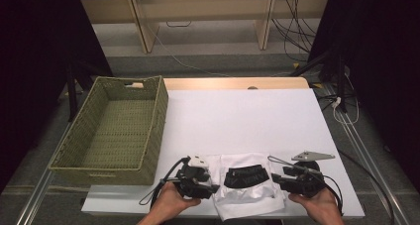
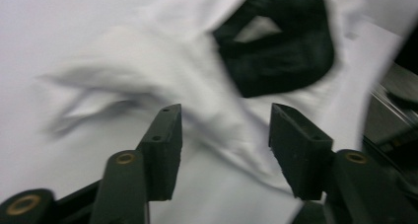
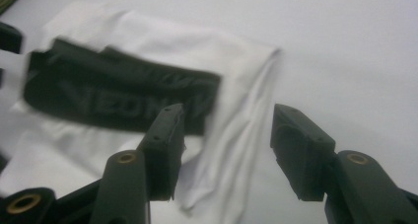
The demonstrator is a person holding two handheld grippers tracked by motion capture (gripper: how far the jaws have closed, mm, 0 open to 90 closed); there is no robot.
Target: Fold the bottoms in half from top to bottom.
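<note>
On the white table [image 1: 237, 111] lies a folded shirt [image 1: 250, 188]; left gripper [image 1: 210, 185] and right gripper [image 1: 276, 178] both let go, jaws apart.

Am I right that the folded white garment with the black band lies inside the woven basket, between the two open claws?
Not quite: the white garment lies on the white table, as the high view shows; the woven basket stands apart at the left. It does lie between the open left claw and right claw.
</note>
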